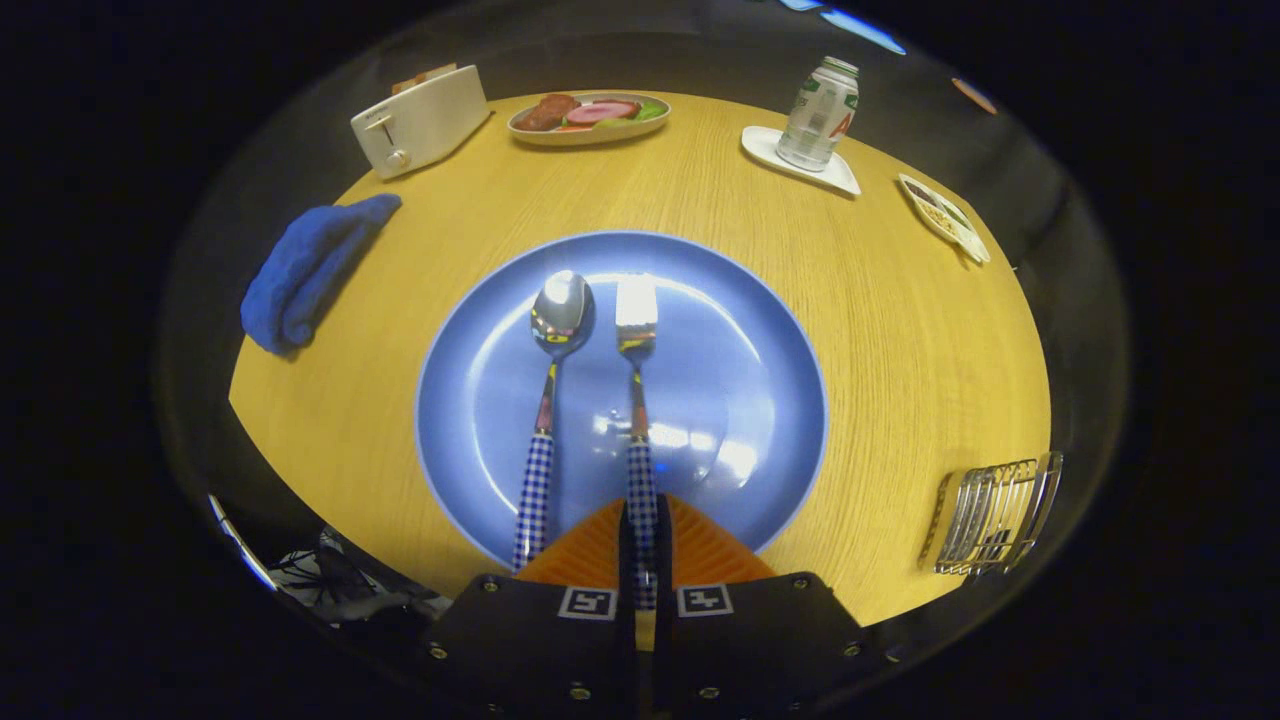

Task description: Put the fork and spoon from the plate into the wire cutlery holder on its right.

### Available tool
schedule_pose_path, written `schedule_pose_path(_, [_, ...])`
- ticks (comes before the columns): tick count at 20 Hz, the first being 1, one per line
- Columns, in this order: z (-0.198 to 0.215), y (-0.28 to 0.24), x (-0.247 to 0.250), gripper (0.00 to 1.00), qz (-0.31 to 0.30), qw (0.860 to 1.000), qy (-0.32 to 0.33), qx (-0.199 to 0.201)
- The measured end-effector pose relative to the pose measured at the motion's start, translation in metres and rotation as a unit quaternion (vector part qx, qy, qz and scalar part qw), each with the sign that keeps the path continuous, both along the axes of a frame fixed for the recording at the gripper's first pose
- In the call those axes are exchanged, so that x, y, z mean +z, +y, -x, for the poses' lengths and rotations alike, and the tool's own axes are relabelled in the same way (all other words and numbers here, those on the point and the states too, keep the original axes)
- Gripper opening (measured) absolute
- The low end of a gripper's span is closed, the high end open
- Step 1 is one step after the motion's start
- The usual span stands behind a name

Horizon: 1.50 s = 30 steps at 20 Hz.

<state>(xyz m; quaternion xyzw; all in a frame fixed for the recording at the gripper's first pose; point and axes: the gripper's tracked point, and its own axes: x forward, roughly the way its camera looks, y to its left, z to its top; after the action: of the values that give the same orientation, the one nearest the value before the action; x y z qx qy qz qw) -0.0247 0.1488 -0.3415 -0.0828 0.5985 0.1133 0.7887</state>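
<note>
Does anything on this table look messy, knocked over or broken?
Nothing stands out. The spoon and fork lie straight, side by side on the blue plate, with the gripper closed on the fork's handle. The wire cutlery holder stands at the table's edge. The blue cloth is merely bunched up.

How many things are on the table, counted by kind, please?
Cutlery: 2, spoon and fork, its handle between the closed gripper fingers
Dishes: 4
Toaster: 1
Blue cloth: 1
Bottle: 1
Wire cutlery holder: 1
Total: 10
</note>
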Motion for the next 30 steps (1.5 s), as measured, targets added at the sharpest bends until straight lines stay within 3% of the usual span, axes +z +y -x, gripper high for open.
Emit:
schedule_pose_path(8, [0.011, -0.032, 0.045, 0.08, 0.009, 0.999, -0.005, 0.049])
schedule_pose_path(16, [0.029, -0.088, 0.099, 0.08, -0.016, 1.000, -0.008, -0.010])
schedule_pose_path(30, [0.080, -0.209, 0.145, 0.08, 0.013, 0.996, 0.004, -0.092])
